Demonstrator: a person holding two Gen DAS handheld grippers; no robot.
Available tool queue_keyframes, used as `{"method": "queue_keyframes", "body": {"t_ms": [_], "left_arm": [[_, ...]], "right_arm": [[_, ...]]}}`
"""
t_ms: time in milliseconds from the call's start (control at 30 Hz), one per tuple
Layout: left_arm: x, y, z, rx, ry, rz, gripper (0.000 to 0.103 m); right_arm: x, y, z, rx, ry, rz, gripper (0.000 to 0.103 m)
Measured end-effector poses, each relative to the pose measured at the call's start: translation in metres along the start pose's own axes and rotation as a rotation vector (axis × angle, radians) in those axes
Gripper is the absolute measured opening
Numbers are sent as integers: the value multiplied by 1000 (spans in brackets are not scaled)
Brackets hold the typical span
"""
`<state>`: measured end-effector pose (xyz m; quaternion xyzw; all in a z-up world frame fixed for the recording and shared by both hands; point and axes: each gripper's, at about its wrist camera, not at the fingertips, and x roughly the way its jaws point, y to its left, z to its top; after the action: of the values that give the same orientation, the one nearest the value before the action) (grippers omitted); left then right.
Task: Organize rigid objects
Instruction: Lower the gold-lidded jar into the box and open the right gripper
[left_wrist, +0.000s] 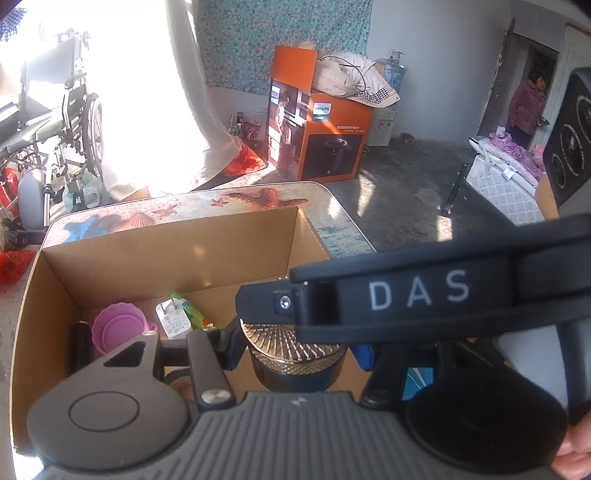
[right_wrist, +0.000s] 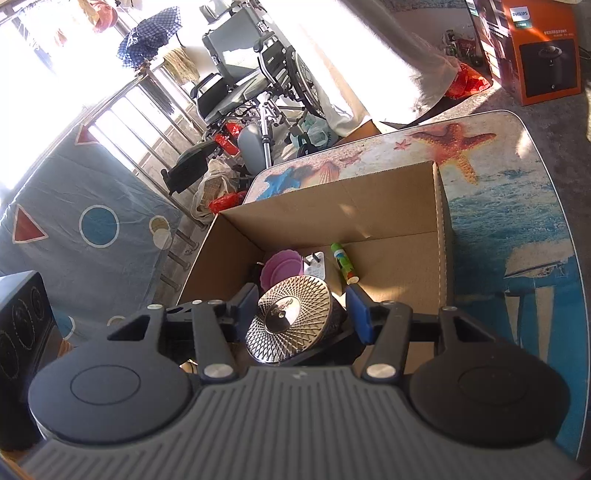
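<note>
Round metal tin (right_wrist: 290, 319), patterned lid tilted up, sits between the right gripper (right_wrist: 301, 310) fingers at the cardboard box's (right_wrist: 388, 206) near end, above its floor. Left gripper (left_wrist: 299, 341) flanks the same tin; grip contact on either unclear.

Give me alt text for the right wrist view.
A round jar with a shiny patterned metal lid sits between the right claw fingers above an open cardboard box. Inside lie a purple cup, a white charger and a green tube.
</note>
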<state>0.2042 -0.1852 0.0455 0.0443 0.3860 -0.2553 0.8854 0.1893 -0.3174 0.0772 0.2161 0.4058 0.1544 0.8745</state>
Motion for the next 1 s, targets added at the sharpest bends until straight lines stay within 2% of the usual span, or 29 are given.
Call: {"method": "queue_keyframes", "body": {"t_ms": [233,433,567,800,1000], "left_arm": [[58,20,28,-87,58,17,57],[95,46,40,-176,105,25,57],[112,54,46,-197,115,33,57],[136,62,49,-253,174,32,60],[138,65,47,-282,187,29,61]], "right_arm": [[59,-26,55,-28,98,-37,53],[106,-42,81,-53,166,-41,53],[131,-41,93,-124,183,-50,52],[144,-38,98,-246,173,-96,52],[143,-41,99,-255,163,-89,51]]}}
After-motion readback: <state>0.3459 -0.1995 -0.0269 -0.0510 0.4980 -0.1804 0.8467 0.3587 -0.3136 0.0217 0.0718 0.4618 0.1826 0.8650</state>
